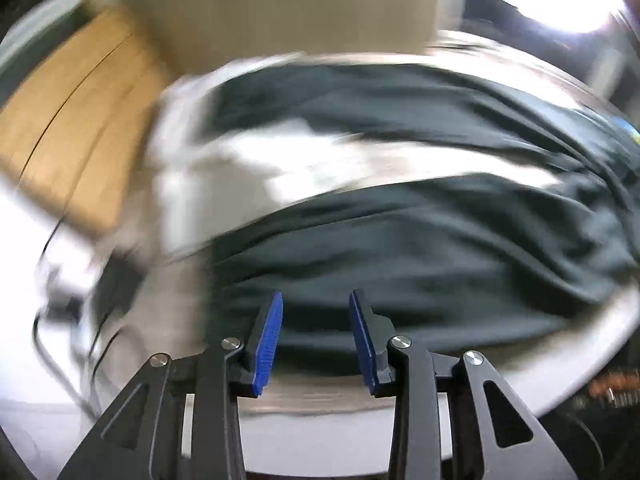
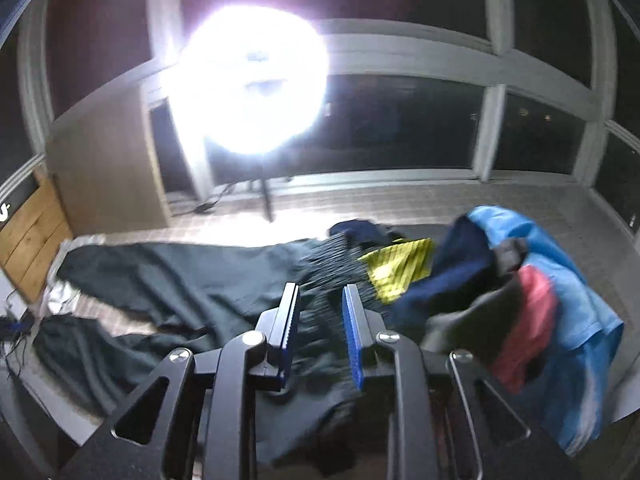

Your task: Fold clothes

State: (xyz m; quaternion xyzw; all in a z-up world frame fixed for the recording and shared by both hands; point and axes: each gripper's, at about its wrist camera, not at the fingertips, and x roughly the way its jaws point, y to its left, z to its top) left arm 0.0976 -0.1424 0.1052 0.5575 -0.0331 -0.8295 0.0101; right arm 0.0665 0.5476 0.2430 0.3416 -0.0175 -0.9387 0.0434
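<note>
A dark green garment (image 1: 420,240) lies spread over a white-covered table (image 1: 248,168), its two long parts running left to right. My left gripper (image 1: 316,300) is open and empty just above the garment's near edge. In the right wrist view the same garment (image 2: 180,280) stretches across the table to the left. My right gripper (image 2: 320,292) is open and empty above its right end. The left wrist view is blurred by motion.
A pile of clothes lies at the right: a blue piece (image 2: 560,280), a red piece (image 2: 528,320), a navy piece (image 2: 452,268) and a yellow striped piece (image 2: 400,268). A bright lamp (image 2: 248,80) stands behind the table. A cardboard box (image 1: 288,8) and wooden floor (image 1: 80,120) lie beyond.
</note>
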